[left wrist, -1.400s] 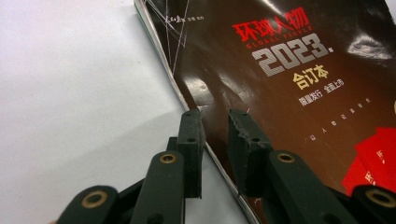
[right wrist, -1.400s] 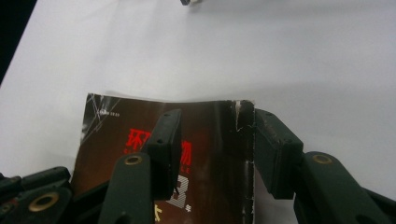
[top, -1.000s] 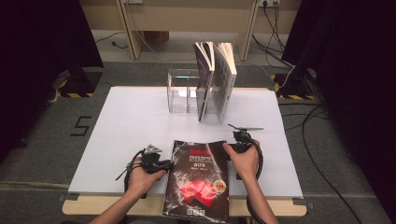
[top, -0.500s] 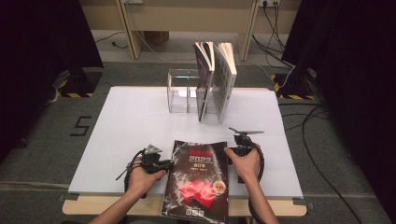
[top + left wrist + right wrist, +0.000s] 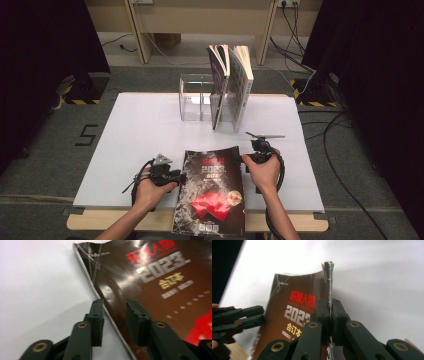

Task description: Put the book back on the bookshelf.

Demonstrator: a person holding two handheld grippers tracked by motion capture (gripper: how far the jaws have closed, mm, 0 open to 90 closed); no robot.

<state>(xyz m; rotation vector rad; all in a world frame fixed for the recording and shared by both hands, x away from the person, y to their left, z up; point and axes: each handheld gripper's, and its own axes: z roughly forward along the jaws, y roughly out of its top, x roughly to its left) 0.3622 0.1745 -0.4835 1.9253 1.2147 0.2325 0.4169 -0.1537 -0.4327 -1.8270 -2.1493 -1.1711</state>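
Lying flat at the near edge of the white worktop, a dark magazine with red lettering and a red shape on its cover sits between the person's two hands, its near end hanging just past the worktop's edge.

The right tongs have just been closing, and now they are clamped on the magazine's right edge — in the right gripper view the two black jaws meet on the thin stack of pages, which rises a little off the worktop there and curls the cover. In the high view the right tongs touch the far right part of the magazine, held by the right hand.

The left tongs have just been opening. They stand part-way open, one jaw over the white surface and the other over the cover, with the magazine's left edge running between them — the pads do not press on it. In the high view the left tongs sit just beside the magazine's left edge, held by the left hand.

Farther off, near the far edge, a clear rack holds two upright books, well apart from the magazine.
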